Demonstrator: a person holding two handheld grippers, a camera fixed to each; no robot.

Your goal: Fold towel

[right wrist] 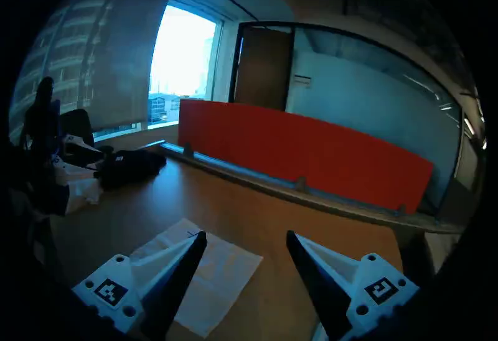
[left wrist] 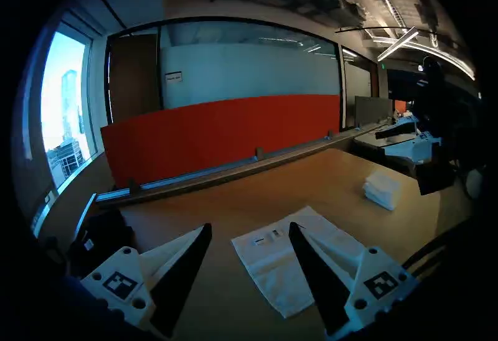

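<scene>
Writing: two small tags (left wrist: 267,239) lie on the towel's (left wrist: 278,266) near edge, print too small to read. A white sign (left wrist: 173,77) hangs on the glass wall beside the brown door (left wrist: 132,76), also unreadable. Each finger carries a square black-and-white marker (left wrist: 120,284) at its base.

Surroundings: wooden desk (left wrist: 299,185) with a red partition (left wrist: 224,132) along its far edge. A folded white stack (left wrist: 383,189) sits on the desk well apart from the towel, toward the right of the left gripper view. A dark bundle (left wrist: 103,236) lies at the desk's window-side end. A bright window (left wrist: 65,117) is beyond it. Nothing lies on the towel.

Left gripper (left wrist: 249,226): fingers wide apart, holding nothing. The towel lies flat and unfolded on the desk, partly in the gap and partly hidden behind the finger at image right. Contact cannot be told.

Right gripper (right wrist: 246,234): fingers wide apart, holding nothing. In the right gripper view the towel (right wrist: 221,272) lies flat, one part behind the finger at image left, its far corner reaching into the gap. The other finger stands over bare desk (right wrist: 274,216).
</scene>
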